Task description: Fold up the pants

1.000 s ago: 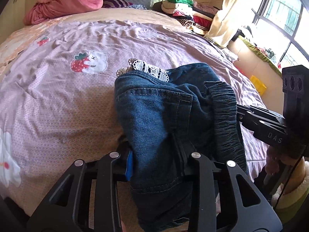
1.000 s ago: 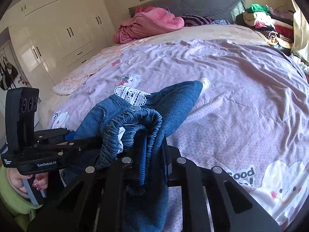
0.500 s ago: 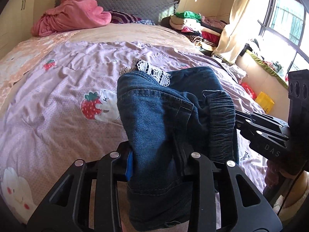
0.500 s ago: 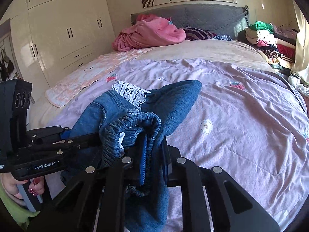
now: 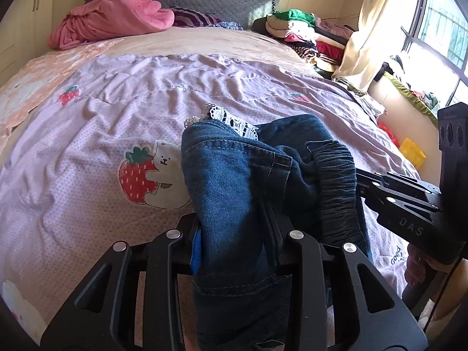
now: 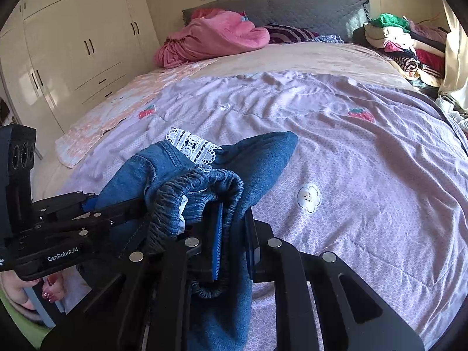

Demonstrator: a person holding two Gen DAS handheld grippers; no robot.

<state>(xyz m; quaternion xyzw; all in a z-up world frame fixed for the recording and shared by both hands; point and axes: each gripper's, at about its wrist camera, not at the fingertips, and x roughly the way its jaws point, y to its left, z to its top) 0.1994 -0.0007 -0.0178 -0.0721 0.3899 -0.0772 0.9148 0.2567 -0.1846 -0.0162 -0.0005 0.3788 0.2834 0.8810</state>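
A bed (image 5: 87, 152) covered by a lilac quilt printed with strawberries fills both views. A pink blanket (image 6: 216, 38) is heaped at the head of the bed, and a stack of folded clothes (image 5: 304, 35) is seen beside that same end. The denim pants (image 5: 242, 193) are held bunched above the near end of the bed, a white lace trim (image 6: 193, 147) being shown at their top. Thick denim is pinched by the left gripper (image 5: 237, 234); the elastic waistband is clamped by the right gripper (image 6: 234, 231).
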